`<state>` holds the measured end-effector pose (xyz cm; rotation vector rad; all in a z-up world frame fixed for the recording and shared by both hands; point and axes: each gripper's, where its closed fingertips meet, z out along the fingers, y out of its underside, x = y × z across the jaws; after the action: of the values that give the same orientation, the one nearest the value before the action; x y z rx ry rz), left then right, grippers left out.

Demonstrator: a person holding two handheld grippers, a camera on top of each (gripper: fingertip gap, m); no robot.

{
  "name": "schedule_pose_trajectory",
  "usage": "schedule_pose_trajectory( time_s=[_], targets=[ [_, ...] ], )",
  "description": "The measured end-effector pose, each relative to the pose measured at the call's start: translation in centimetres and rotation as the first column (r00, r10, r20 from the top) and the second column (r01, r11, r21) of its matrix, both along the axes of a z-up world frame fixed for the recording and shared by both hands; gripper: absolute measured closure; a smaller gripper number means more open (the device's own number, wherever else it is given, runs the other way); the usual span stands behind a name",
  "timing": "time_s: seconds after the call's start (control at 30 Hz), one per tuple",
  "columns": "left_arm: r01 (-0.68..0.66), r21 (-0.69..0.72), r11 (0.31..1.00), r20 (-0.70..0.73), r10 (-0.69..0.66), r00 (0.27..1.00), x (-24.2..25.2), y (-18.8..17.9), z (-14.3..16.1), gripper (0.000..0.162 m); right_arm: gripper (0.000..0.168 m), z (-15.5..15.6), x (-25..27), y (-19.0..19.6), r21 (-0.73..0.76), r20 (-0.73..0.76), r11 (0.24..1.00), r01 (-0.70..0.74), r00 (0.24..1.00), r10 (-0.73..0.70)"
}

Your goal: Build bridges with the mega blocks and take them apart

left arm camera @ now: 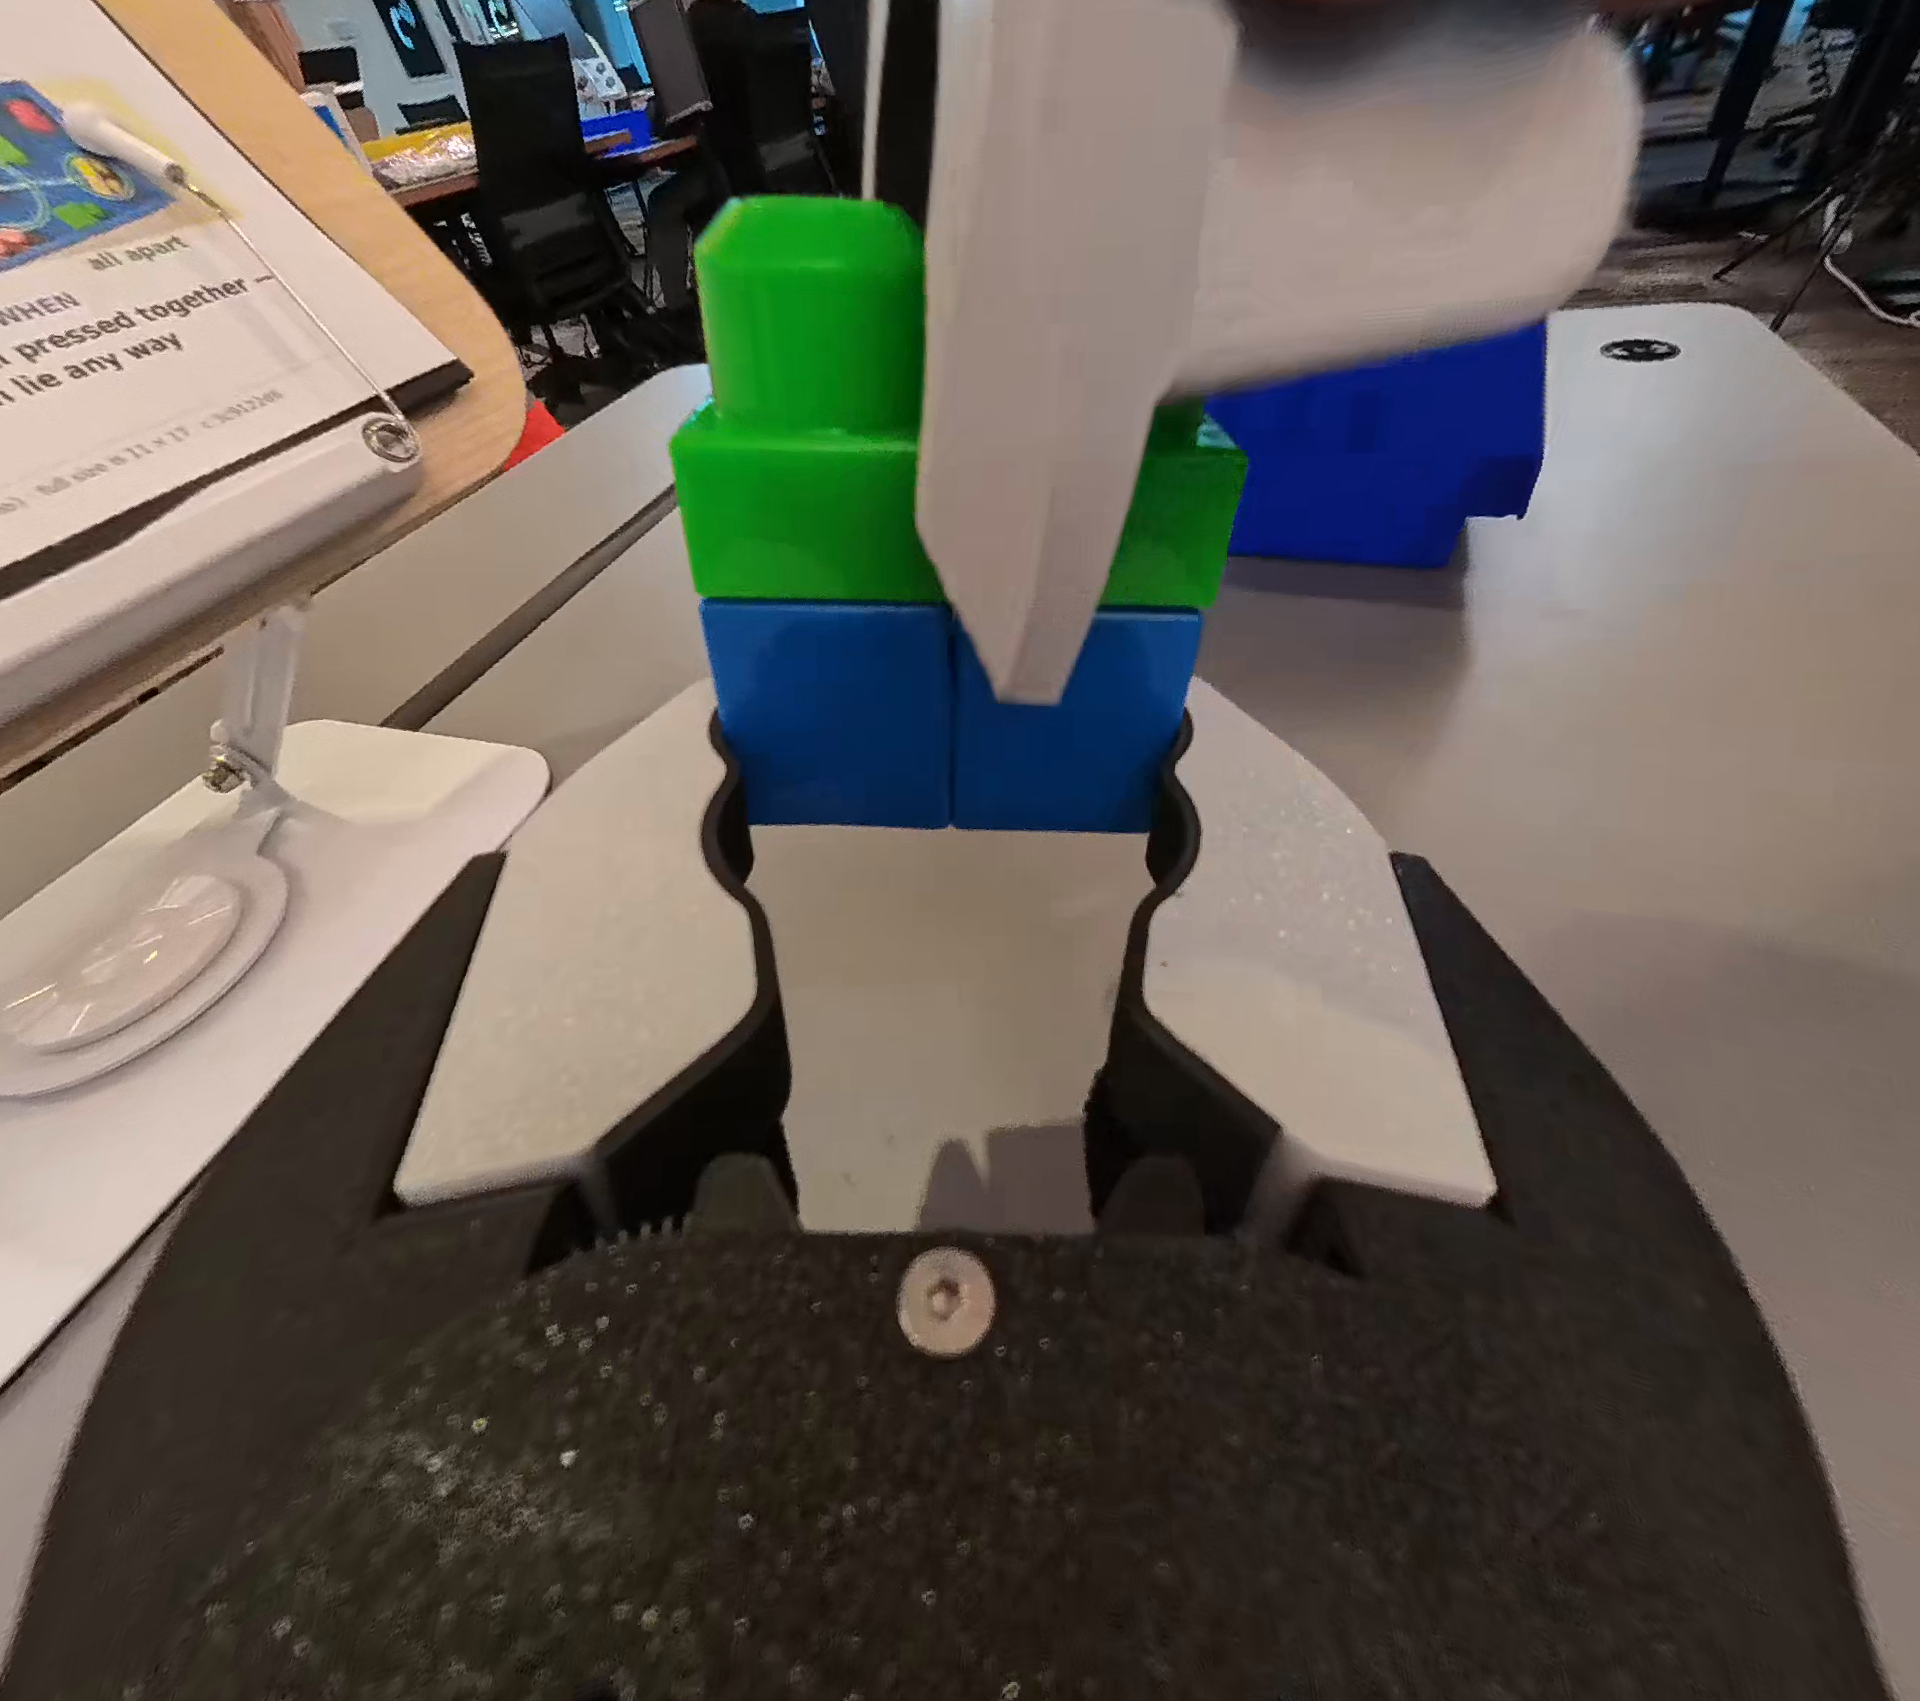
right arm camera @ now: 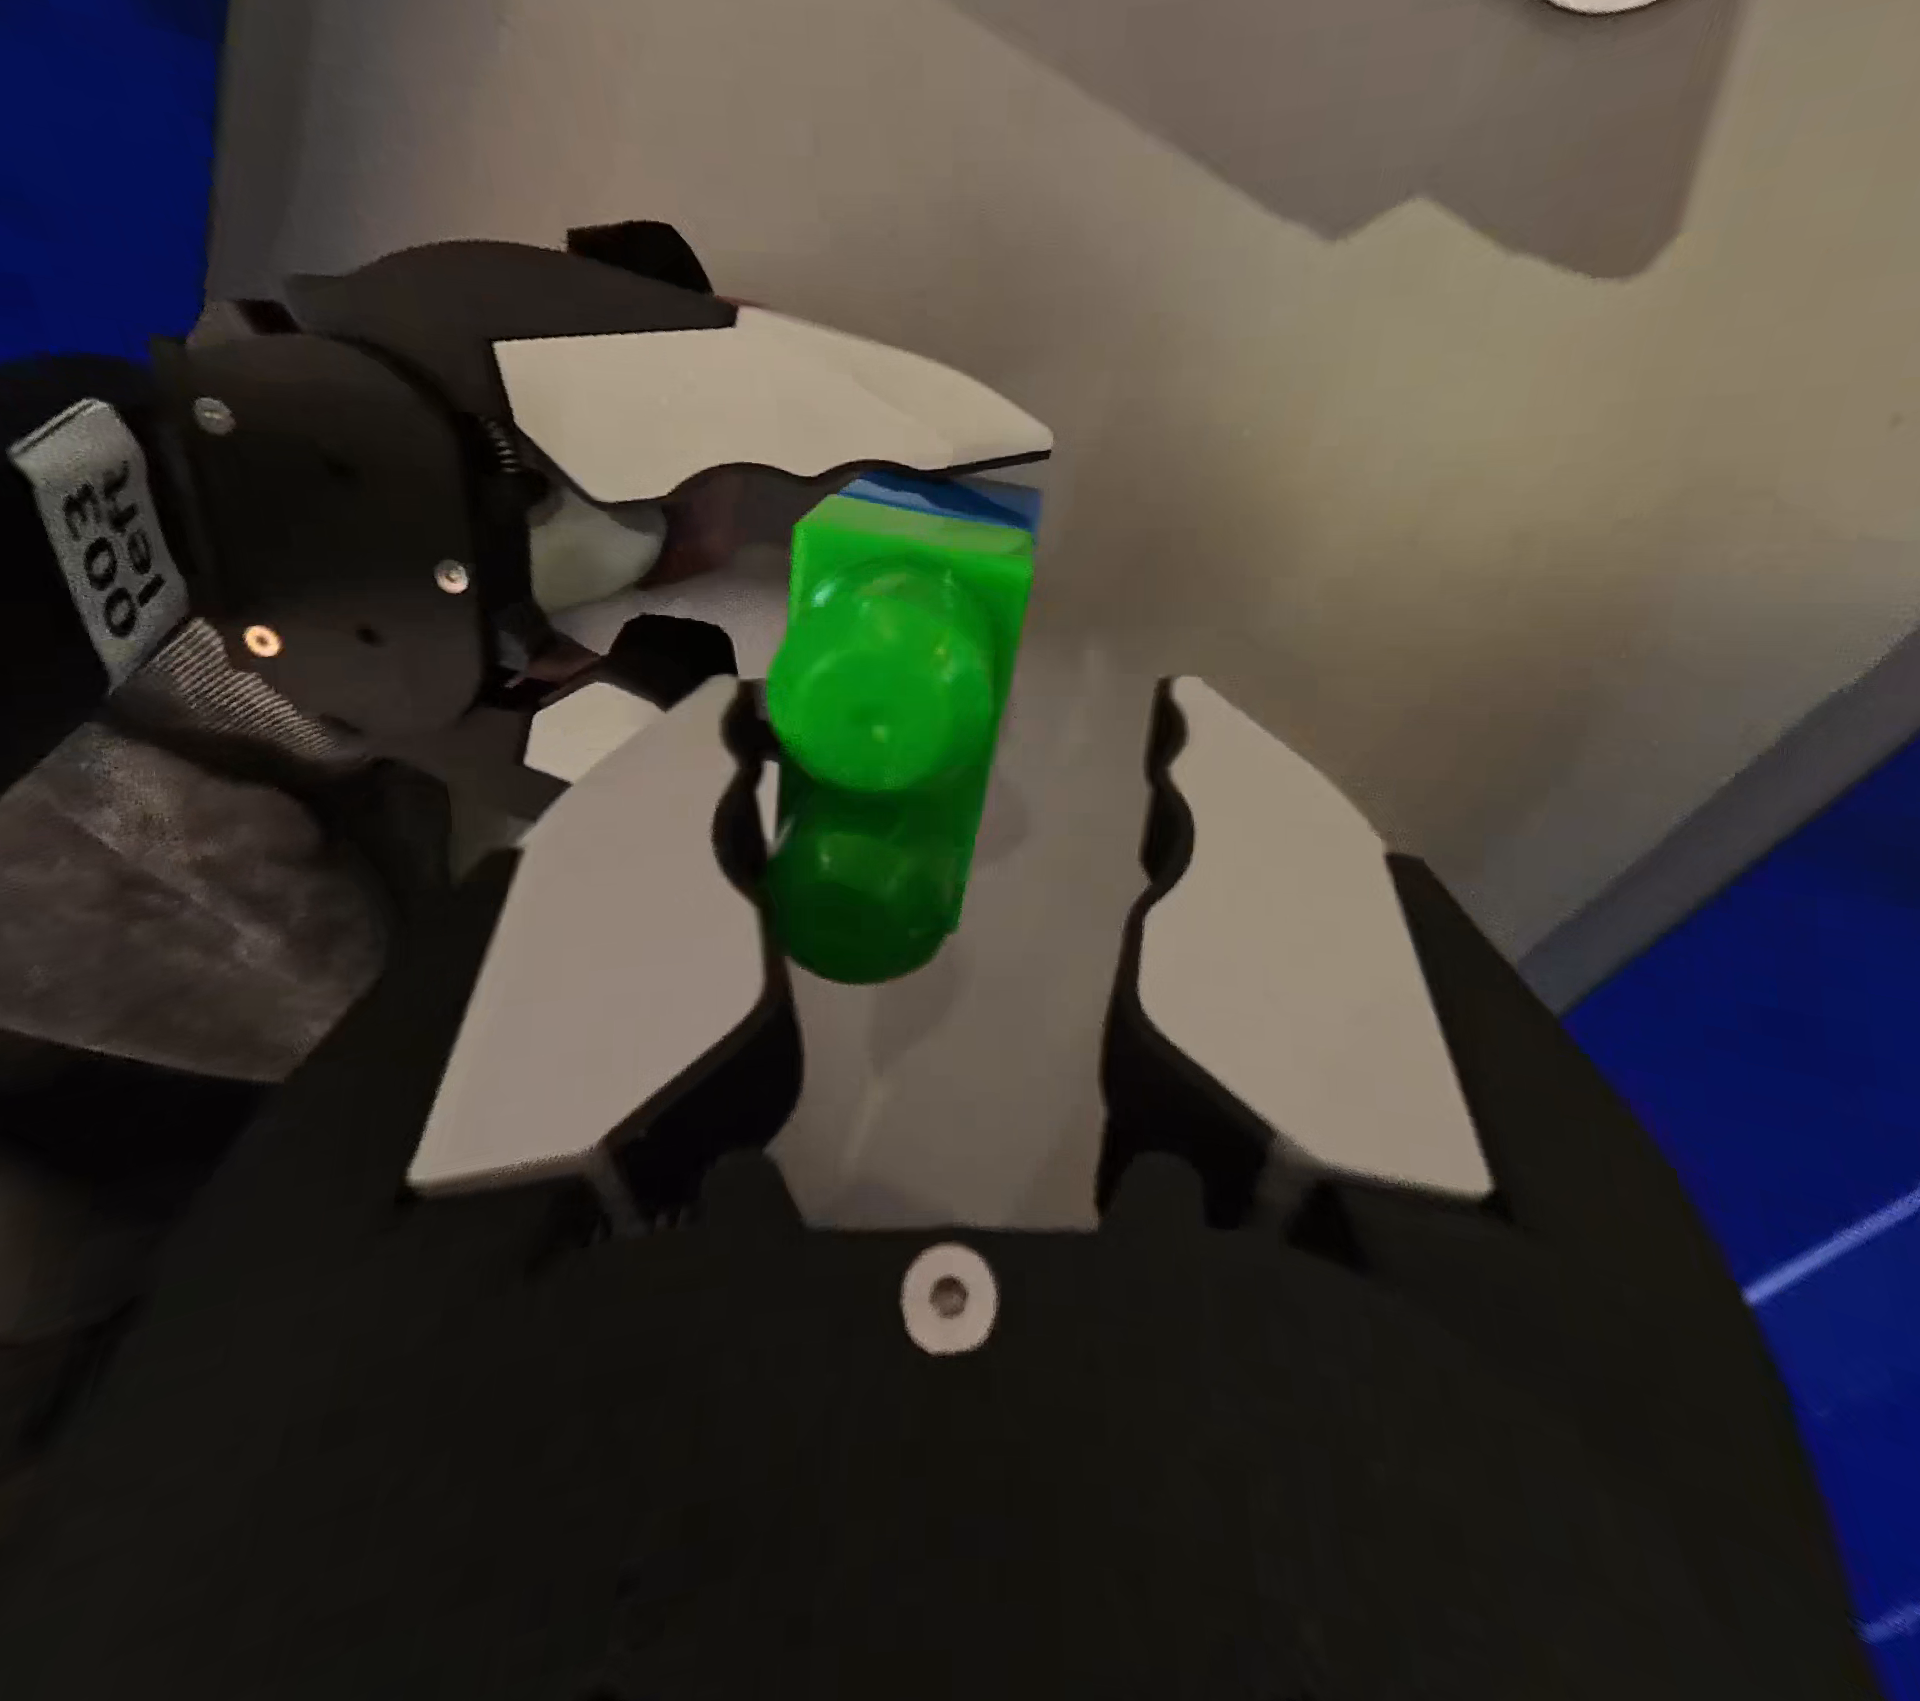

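A green mega block (left arm camera: 800, 498) with two studs sits pressed on two blue blocks (left arm camera: 831, 711) standing side by side on the grey table (left arm camera: 1558, 716). My left gripper (left arm camera: 951, 768) is shut on the blue blocks, one fingertip on each outer side. My right gripper (right arm camera: 951, 768) comes down from above, open, straddling the green block (right arm camera: 894, 716). Its left finger touches the block and its right finger stands apart. One of its white fingers (left arm camera: 1039, 404) hides the green block's right stud in the left wrist view. The left gripper's fingers (right arm camera: 779, 404) show in the right wrist view.
A blue bin (left arm camera: 1382, 456) stands just behind the blocks, to the right. A tilted document stand (left arm camera: 208, 404) on a white base (left arm camera: 312, 820) is at the left. Beyond the table are desks, chairs and seated people. The grippers are tip to tip, or close to it.
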<state>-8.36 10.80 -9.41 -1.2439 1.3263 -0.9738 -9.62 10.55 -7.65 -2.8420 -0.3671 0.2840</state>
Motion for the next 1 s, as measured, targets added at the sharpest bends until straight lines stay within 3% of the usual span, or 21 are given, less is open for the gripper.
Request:
schedule_pose_trajectory(
  time_s=[0.07, 0.3, 0.43, 0.63, 0.77, 0.87, 1.0],
  targets=[
    [-0.011, -0.002, 1.000, 0.000, 0.011, 1.000, 0.0, 0.2, 0.0, 0.088, 0.129, 0.3, -0.6, 0.3, 0.020, -0.045, 1.000, 0.000, 0.999, 0.001],
    [0.033, -0.050, 0.998, 0.039, -0.031, 0.999, 0.0, -0.7, 0.6, 0.087, 0.130, 1.1, -0.1, -0.1, 0.046, -0.065, 0.999, -0.027, 0.997, 0.030],
    [0.064, -0.180, 0.982, 0.044, -0.057, 0.997, -0.6, -0.7, 0.5, 0.085, 0.130, 4.0, 2.2, -0.6, 0.127, -0.028, 0.983, -0.133, 0.990, 0.138],
    [0.103, -0.444, 0.890, 0.088, -0.071, 0.994, -1.4, 0.0, 0.9, 0.083, 0.130, 11.8, 10.3, -2.9, 0.315, 0.251, 0.876, -0.367, 0.922, 0.296],
    [0.141, -0.514, 0.846, 0.119, -0.092, 0.989, -1.6, 0.0, 0.9, 0.080, 0.130, 14.8, 18.1, -4.6, 0.255, 0.498, 0.806, -0.534, 0.787, 0.364],
    [0.134, -0.499, 0.856, 0.127, -0.081, 0.989, -1.5, 0.0, 0.9, 0.080, 0.130, 13.9, 22.8, -5.7, 0.181, 0.536, 0.758, -0.627, 0.709, 0.458],
    [0.130, -0.496, 0.859, 0.112, -0.086, 0.990, -1.1, -0.2, 0.4, 0.081, 0.130, 8.3, 28.6, -7.8, -0.007, 0.451, 0.776, -0.630, 0.691, 0.565]
  ],
)
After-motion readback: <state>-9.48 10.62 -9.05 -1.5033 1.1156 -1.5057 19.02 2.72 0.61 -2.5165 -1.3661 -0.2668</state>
